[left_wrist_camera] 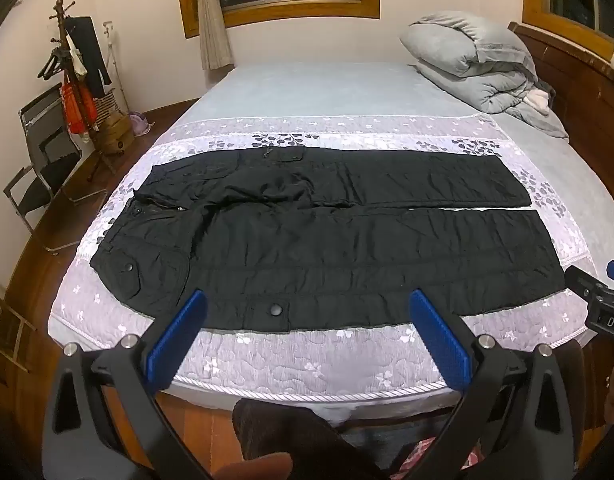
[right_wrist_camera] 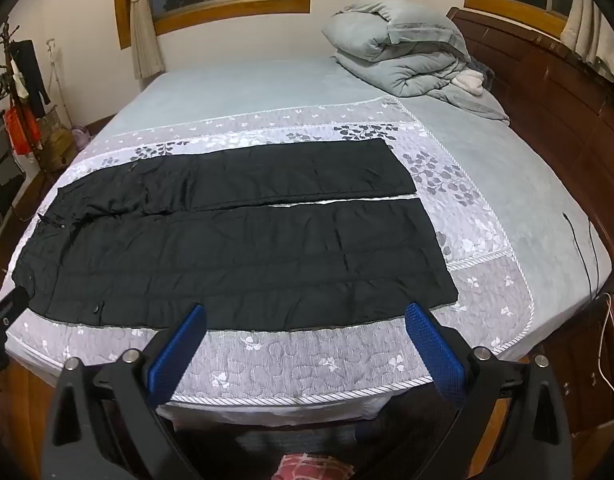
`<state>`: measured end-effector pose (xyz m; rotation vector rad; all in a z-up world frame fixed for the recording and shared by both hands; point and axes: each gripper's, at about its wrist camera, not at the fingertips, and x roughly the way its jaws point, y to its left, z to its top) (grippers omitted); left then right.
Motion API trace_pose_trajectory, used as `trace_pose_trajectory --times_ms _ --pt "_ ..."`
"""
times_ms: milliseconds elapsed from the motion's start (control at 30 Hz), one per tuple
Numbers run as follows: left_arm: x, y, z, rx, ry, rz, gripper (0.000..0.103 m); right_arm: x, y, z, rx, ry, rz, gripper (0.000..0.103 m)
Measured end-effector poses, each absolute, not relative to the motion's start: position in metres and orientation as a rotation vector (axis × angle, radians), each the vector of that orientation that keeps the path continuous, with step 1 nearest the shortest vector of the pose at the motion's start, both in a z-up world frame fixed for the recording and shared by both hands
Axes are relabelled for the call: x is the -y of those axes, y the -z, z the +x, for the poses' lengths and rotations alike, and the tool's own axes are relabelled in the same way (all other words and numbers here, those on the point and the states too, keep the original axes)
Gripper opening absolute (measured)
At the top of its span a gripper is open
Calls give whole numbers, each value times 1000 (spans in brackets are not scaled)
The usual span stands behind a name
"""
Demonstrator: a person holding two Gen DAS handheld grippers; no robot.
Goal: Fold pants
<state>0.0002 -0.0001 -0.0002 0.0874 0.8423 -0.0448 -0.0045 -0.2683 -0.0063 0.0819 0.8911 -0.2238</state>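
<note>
Black quilted pants (left_wrist_camera: 327,236) lie flat across the bed, waist at the left, both legs stretched to the right and side by side. They also show in the right wrist view (right_wrist_camera: 235,240). My left gripper (left_wrist_camera: 307,300) is open and empty, held above the bed's near edge in front of the near leg. My right gripper (right_wrist_camera: 307,312) is open and empty, also held off the near edge, further toward the leg ends. The right gripper's body shows at the right edge of the left wrist view (left_wrist_camera: 599,300).
The bed carries a purple floral quilt (left_wrist_camera: 307,356) over a light blue sheet (left_wrist_camera: 327,88). A folded grey duvet (left_wrist_camera: 475,64) lies at the far right by the wooden headboard (right_wrist_camera: 555,92). A coat rack (left_wrist_camera: 75,68) and chair (left_wrist_camera: 43,160) stand on the left.
</note>
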Motion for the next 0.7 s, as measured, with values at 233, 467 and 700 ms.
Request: trace_pose_trajectory --times_ms 233,467,700 --pt "-3 -4 5 -846 45 89 100 268 7 -5 -885 225 87 100" --pt "0 1 3 -842 41 91 100 268 12 -2 -887 223 91 100" --pt "-3 6 3 -848 39 89 100 272 11 -3 -893 221 100 100"
